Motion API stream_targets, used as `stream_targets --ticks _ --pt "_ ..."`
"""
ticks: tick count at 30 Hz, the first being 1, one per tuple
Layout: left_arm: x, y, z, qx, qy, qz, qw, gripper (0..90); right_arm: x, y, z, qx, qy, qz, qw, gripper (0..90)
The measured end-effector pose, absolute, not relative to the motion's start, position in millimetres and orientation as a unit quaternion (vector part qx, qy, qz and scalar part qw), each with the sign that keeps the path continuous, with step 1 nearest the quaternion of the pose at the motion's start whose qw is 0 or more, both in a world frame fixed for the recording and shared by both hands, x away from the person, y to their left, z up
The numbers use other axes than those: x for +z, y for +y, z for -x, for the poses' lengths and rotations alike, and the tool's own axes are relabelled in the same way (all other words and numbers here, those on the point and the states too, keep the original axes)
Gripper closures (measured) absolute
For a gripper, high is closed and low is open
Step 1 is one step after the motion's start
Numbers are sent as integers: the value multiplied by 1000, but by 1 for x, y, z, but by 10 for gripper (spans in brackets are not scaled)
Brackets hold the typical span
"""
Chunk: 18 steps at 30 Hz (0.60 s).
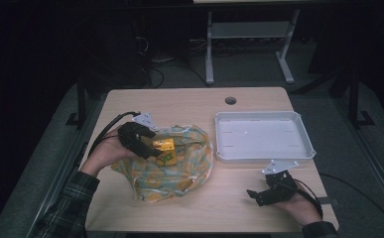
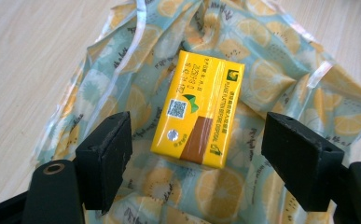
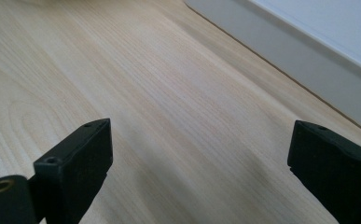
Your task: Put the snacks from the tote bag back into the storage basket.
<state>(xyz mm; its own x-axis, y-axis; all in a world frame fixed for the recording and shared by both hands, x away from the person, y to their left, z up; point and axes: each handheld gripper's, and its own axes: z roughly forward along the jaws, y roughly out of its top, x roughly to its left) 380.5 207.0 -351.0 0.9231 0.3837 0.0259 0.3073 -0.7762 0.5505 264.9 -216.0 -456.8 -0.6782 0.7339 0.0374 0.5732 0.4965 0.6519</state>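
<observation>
Yellow carton [image 2: 197, 109], a glossy little rectangular drink box with a brown stripe and a foil straw seal, lies flat on a crumpled cloth bag [image 2: 262, 70] printed with lemon slices, toward the left edge of the pale wood-grain surface [image 3: 169, 93]. The left gripper [image 2: 197, 154] hovers over it, jaws apart on either side, not touching it. Near the front right corner the right gripper [image 3: 199, 170] rests with jaws wide. Beyond it sits a white, shallow, round-cornered plastic tray [image 1: 219, 148].
</observation>
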Motion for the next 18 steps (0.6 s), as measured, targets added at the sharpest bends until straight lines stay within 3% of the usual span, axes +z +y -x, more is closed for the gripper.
stream_targets --ticks 18 --pt "-369 188 -393 59 168 -952 249 347 -457 -216 -265 327 856 -382 123 61"
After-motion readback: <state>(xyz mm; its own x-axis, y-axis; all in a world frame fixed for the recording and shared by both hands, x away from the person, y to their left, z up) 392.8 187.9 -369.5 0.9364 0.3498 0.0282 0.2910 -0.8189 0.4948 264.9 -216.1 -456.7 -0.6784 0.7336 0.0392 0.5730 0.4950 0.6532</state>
